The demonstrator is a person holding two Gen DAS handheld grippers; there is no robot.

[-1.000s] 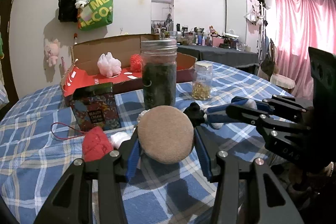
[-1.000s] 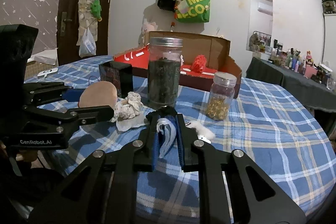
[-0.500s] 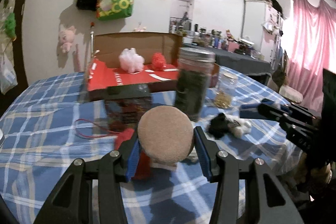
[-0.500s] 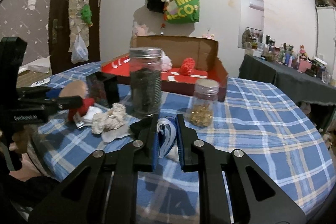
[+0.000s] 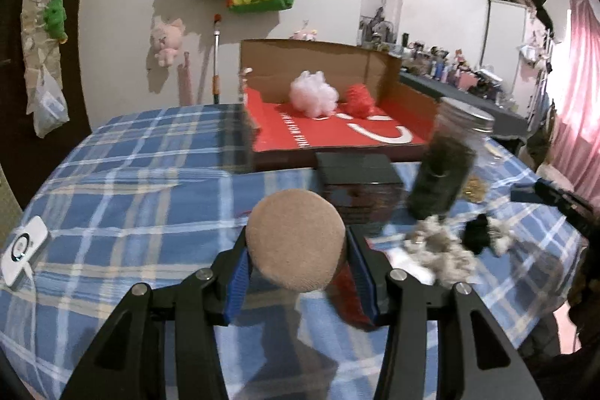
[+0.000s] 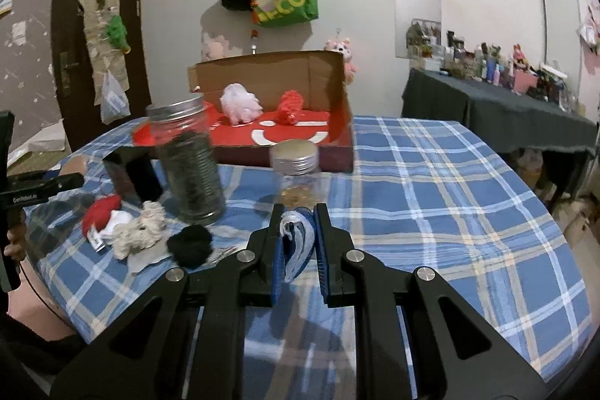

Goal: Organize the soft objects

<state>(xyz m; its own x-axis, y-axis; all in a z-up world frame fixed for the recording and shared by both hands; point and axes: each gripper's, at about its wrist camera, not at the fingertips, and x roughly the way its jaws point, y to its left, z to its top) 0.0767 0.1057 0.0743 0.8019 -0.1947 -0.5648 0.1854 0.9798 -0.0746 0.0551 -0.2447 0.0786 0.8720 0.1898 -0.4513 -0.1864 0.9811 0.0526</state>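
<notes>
- The tan round pad (image 5: 295, 239) hides what lies straight behind it on the plaid tablecloth (image 5: 142, 197), and covers part of the red soft item (image 5: 347, 289) at its 4 o'clock.
- The dark-filled jar (image 5: 442, 171) and the cream fluffy clump (image 5: 440, 250) at 3 o'clock in the left view are smeared by motion blur.
- The right gripper (image 5: 555, 201) is cut off by the left view's 3 o'clock edge.
- The left gripper (image 6: 33, 188) is cut off at 9 o'clock in the right view.
- The folded blue-white cloth (image 6: 296, 242) is partly hidden between the fingers.
- The bottles (image 6: 487, 62) on the dark side table at 2 o'clock are too small to identify.
</notes>
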